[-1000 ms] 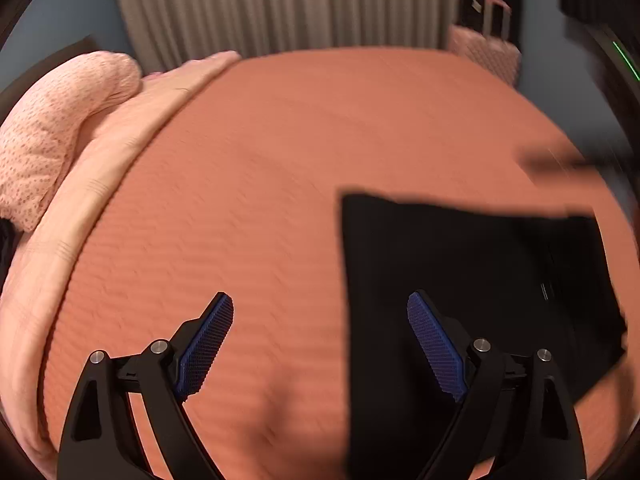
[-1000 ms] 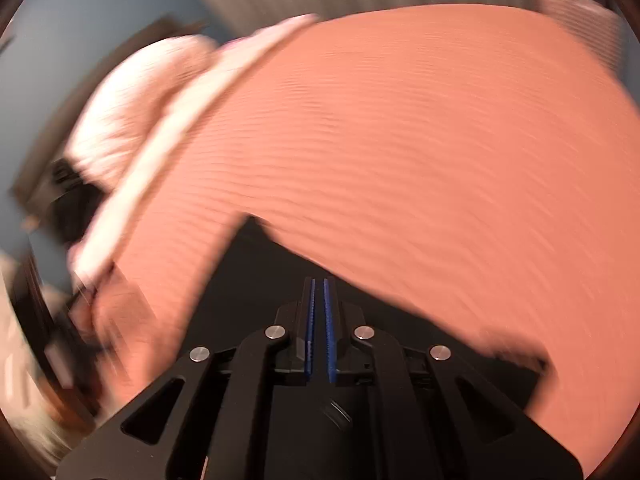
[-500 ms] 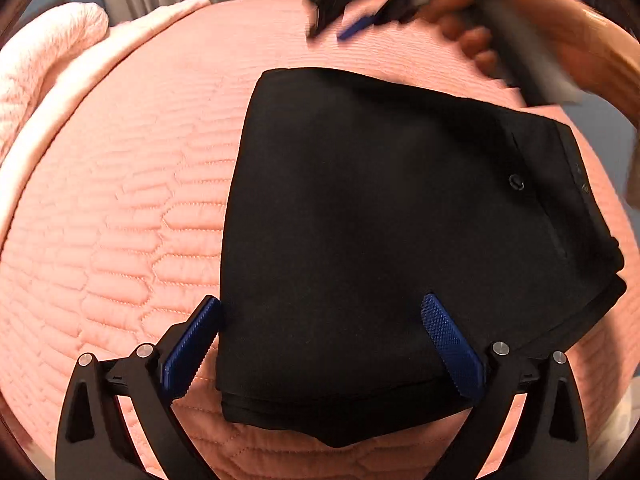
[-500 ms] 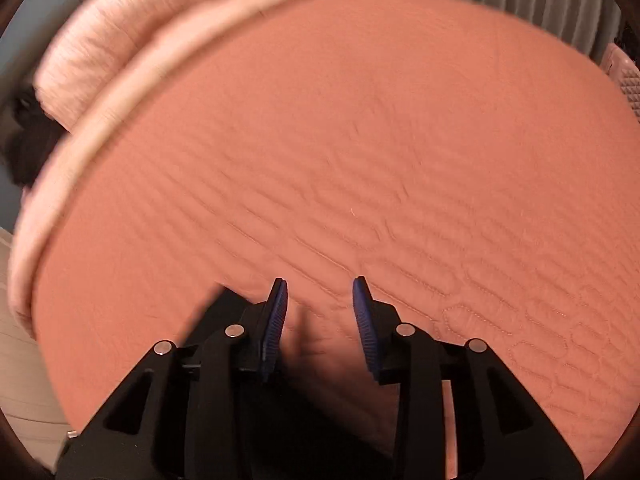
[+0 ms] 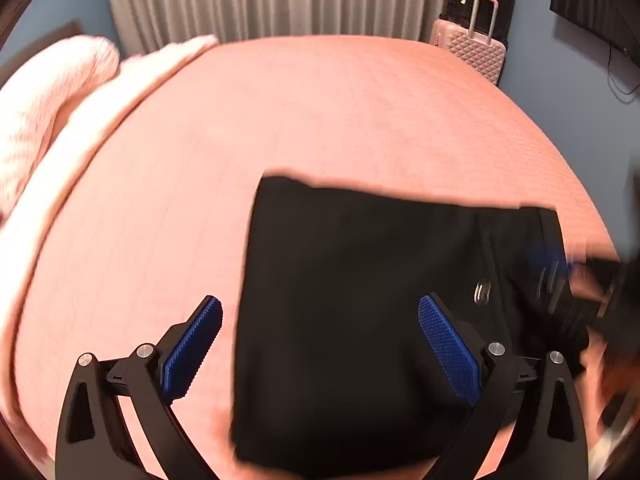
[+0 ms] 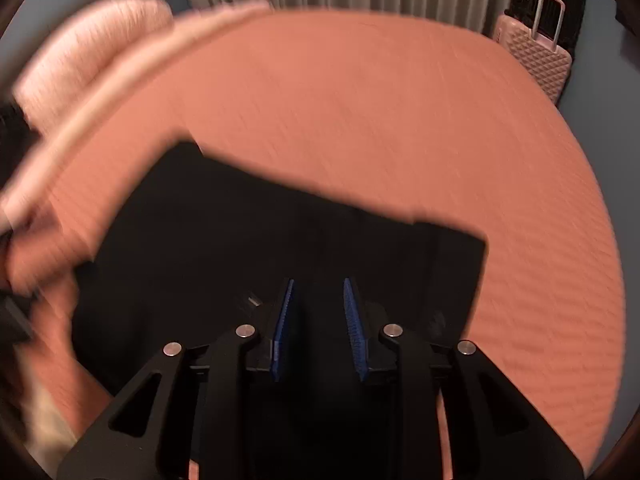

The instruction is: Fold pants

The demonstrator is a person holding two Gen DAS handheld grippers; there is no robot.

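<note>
Black pants (image 5: 360, 300), folded into a flat rectangle, lie on the salmon quilted bed (image 5: 320, 120). A metal button (image 5: 482, 292) shows near their right side. My left gripper (image 5: 320, 340) is wide open above the pants' near left part, holding nothing. The right gripper shows blurred at the right edge of the left wrist view (image 5: 560, 276). In the right wrist view the pants (image 6: 280, 240) fill the lower middle. My right gripper (image 6: 318, 320) is partly open above them, with nothing between its pads.
Pale pink pillows and a folded blanket (image 5: 52, 112) lie along the bed's left side. A pink suitcase (image 5: 472, 50) stands beyond the far right corner by grey curtains (image 5: 260, 0). The bed edge is near on the right (image 6: 600, 280).
The left gripper has pulled up and back from the pants, still open. The right gripper has moved from the far side of the pants to above their near right part, opening slightly wider.
</note>
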